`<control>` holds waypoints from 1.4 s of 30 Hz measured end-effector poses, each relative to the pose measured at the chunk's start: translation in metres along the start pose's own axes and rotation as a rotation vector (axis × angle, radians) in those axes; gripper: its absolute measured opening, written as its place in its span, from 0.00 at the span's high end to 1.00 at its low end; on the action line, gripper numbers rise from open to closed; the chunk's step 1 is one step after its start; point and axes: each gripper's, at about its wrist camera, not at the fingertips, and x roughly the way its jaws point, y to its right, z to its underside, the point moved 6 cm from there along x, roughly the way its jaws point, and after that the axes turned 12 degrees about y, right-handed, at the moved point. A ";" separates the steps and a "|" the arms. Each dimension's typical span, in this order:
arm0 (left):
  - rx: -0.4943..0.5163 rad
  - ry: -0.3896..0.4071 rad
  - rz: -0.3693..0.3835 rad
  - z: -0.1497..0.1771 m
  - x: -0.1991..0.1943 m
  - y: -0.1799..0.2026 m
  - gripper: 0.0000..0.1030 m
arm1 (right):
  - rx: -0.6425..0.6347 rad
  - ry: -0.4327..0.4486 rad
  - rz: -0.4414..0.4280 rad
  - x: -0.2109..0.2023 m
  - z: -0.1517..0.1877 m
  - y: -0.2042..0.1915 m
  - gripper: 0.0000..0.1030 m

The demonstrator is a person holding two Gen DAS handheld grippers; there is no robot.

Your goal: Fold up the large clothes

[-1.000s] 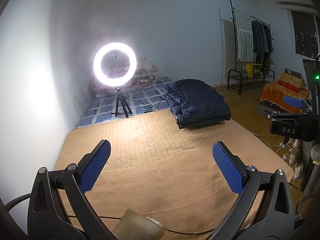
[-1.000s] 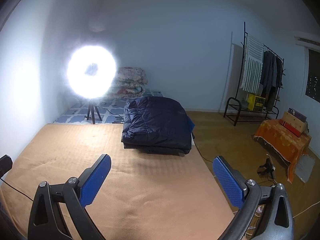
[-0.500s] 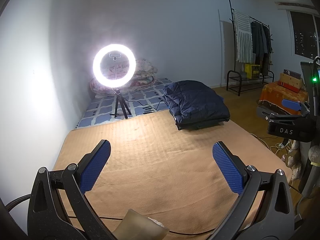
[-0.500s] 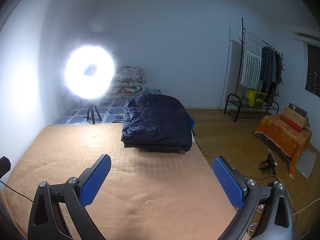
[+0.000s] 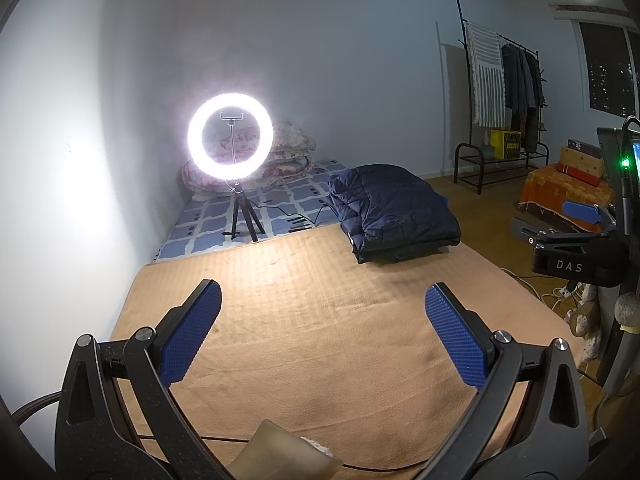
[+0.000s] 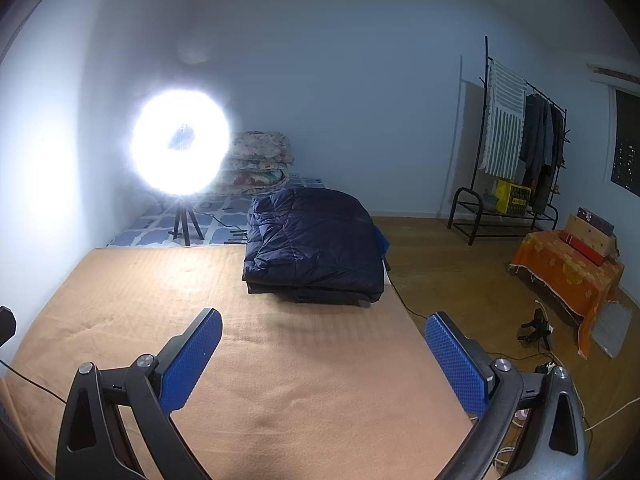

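Low bed (image 5: 320,344) w/ tan blanket (image 6: 248,380) spread flat over near part. Folded dark blue jacket (image 6: 316,240) lies at blanket's far right edge. Far end: blue-white checked sheet (image 5: 208,224), ring light on tripod (image 5: 231,140) standing on it, stacked floral quilts (image 6: 256,160) behind, by wall.

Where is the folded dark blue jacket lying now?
In both views the jacket lies at the orange blanket's far right corner, right of the ring light.

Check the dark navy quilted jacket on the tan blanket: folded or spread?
Folded. The dark navy quilted jacket sits as a compact stacked rectangle, layers visible at its near edge, on the tan blanket.
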 end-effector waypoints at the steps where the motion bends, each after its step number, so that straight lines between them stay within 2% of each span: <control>1: 0.000 0.000 0.000 0.000 0.000 0.000 0.00 | 0.002 -0.001 0.000 0.000 0.000 0.000 0.00; 42: -0.037 -0.017 -0.004 -0.001 0.003 -0.006 0.00 | -0.003 -0.023 0.005 0.001 0.009 -0.002 0.00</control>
